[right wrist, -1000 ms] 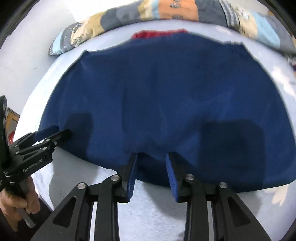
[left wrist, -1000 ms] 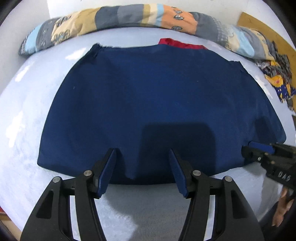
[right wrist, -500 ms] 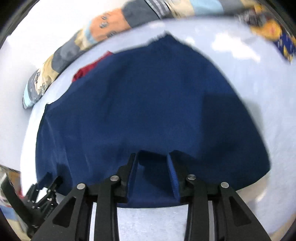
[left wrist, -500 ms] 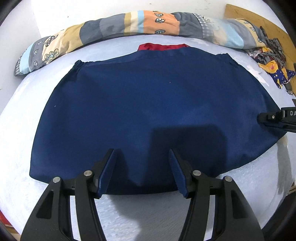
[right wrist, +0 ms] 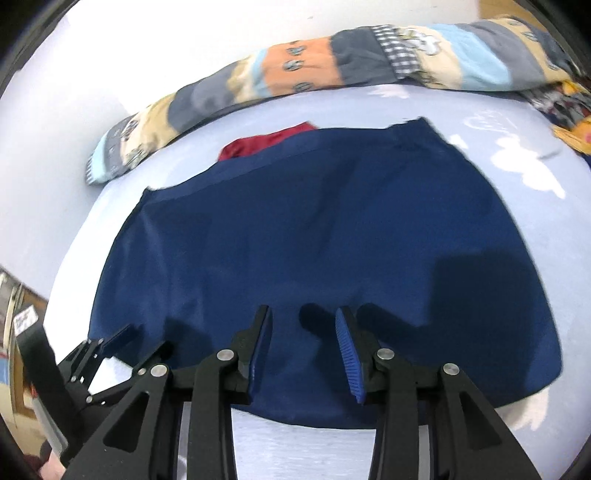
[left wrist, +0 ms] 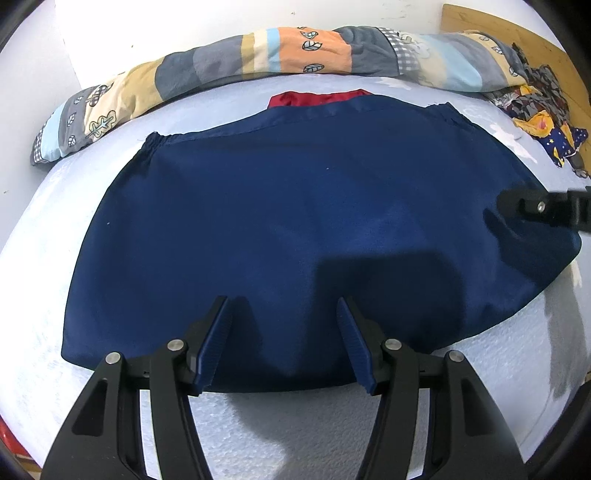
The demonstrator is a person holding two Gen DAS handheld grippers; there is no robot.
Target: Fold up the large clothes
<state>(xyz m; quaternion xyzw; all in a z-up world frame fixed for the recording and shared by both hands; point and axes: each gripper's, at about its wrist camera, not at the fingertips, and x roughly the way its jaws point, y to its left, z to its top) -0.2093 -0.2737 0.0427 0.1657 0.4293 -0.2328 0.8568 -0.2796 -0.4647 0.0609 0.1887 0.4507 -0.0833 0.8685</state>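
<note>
**Navy garment flat on the bed, both claws parted over its near hem**

The bed (left wrist: 44,236), covered in a pale blue sheet, carries everything. A navy garment (left wrist: 295,229) lies spread flat across its middle, gathered waistband toward the far edge, hem toward the near edge. Nothing lies on top of it but shadows.

Along the far edge a long patchwork quilt (left wrist: 280,55) is rolled up against the white wall (left wrist: 184,22). A wooden headboard (left wrist: 509,33) shows at the far right corner, and just below it sits a heap of patterned clothes (left wrist: 546,122), well apart from the garment. A strip of red cloth (left wrist: 317,99) peeks out from under the waistband, between the garment and the quilt.

The left gripper (left wrist: 282,308) hangs over the near hem, left of centre, its jaws spread wide with nothing between them but the cloth below. The right gripper (right wrist: 303,315) sits over the same hem further right, jaws moderately apart and empty; in the left view only its black tip shows above the garment's right side. Whether either touches the fabric cannot be told.
</note>
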